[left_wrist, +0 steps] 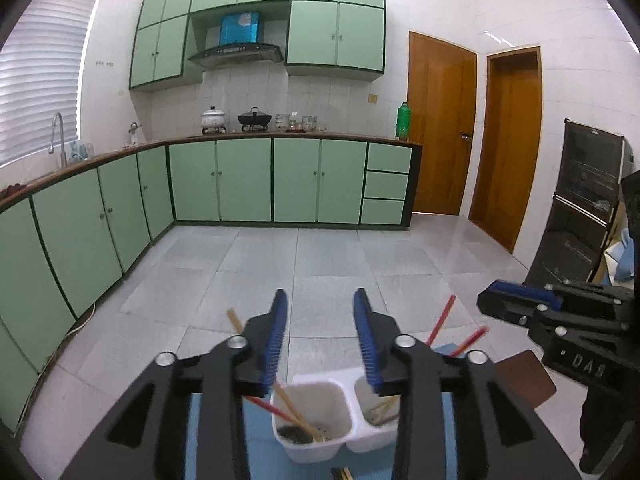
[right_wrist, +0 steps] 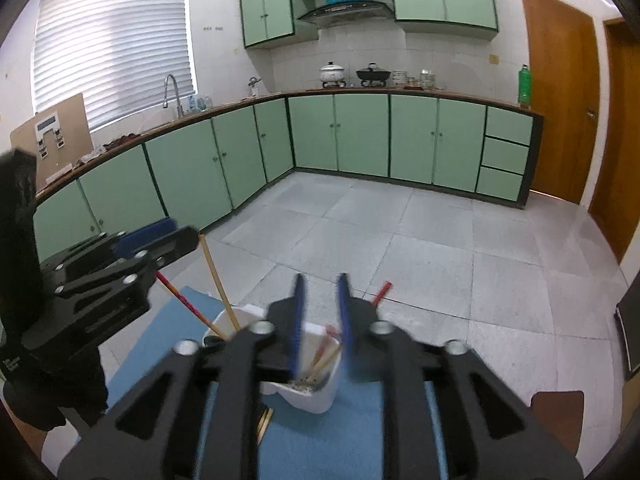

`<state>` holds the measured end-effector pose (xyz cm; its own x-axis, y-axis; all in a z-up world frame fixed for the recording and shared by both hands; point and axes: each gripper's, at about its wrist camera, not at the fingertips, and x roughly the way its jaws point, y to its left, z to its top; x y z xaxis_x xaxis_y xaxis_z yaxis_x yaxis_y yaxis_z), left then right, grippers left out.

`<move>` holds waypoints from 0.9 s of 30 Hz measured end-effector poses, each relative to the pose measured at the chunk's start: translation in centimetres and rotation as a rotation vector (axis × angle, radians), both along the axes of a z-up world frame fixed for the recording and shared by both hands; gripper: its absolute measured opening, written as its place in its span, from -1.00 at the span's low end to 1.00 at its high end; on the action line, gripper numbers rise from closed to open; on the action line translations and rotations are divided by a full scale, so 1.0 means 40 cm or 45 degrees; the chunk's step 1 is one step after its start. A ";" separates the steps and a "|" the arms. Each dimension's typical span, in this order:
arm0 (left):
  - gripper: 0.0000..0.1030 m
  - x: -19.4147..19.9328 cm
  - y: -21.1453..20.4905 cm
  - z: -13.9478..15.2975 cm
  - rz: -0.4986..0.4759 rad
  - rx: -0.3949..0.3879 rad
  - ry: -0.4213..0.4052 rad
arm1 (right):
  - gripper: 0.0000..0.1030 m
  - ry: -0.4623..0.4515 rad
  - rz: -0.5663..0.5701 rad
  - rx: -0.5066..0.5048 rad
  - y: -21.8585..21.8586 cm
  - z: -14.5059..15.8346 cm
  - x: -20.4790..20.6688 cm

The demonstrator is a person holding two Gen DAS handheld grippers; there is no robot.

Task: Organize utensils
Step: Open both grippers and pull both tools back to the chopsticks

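A white two-compartment utensil holder (left_wrist: 320, 446) stands on a blue mat (left_wrist: 264, 448). It also shows in the right wrist view (right_wrist: 316, 396). Its left cup holds a wooden chopstick (left_wrist: 298, 412) and a red one (left_wrist: 266, 407). Its right cup holds red chopsticks (left_wrist: 440, 318) and wooden ones. My left gripper (left_wrist: 321, 300) is open and empty above the holder. My right gripper (right_wrist: 320, 286) is open and empty over the right cup; it also shows at the right of the left wrist view (left_wrist: 520, 294). In the right wrist view a wooden chopstick (right_wrist: 219, 284) and a red one (right_wrist: 182, 300) lean out of the left cup.
The mat lies on a brown table (left_wrist: 524, 380) with its corner near the holder. More chopsticks (right_wrist: 266, 420) lie on the mat in front of the holder. Beyond are a tiled floor (left_wrist: 320, 264), green cabinets (left_wrist: 224, 180) and a black oven rack (left_wrist: 576, 208) at the right.
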<state>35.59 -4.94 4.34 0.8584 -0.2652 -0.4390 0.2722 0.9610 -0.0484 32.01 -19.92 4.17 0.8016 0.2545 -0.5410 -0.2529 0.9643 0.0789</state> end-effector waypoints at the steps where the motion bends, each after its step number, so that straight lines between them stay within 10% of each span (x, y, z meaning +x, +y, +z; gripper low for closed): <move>1: -0.18 -0.016 0.006 -0.003 0.002 -0.002 0.001 | -0.29 -0.015 -0.014 0.014 -0.009 0.002 -0.017; 6: 0.07 -0.097 0.036 -0.016 0.018 -0.020 0.004 | 0.42 -0.067 -0.078 -0.024 -0.037 -0.013 -0.105; 11: 0.38 -0.211 0.056 -0.066 0.035 -0.005 0.024 | 0.67 -0.083 -0.105 -0.038 -0.057 -0.076 -0.226; 27: 0.54 -0.448 0.116 -0.362 0.120 0.035 0.275 | 0.73 0.105 -0.137 -0.041 0.000 -0.374 -0.485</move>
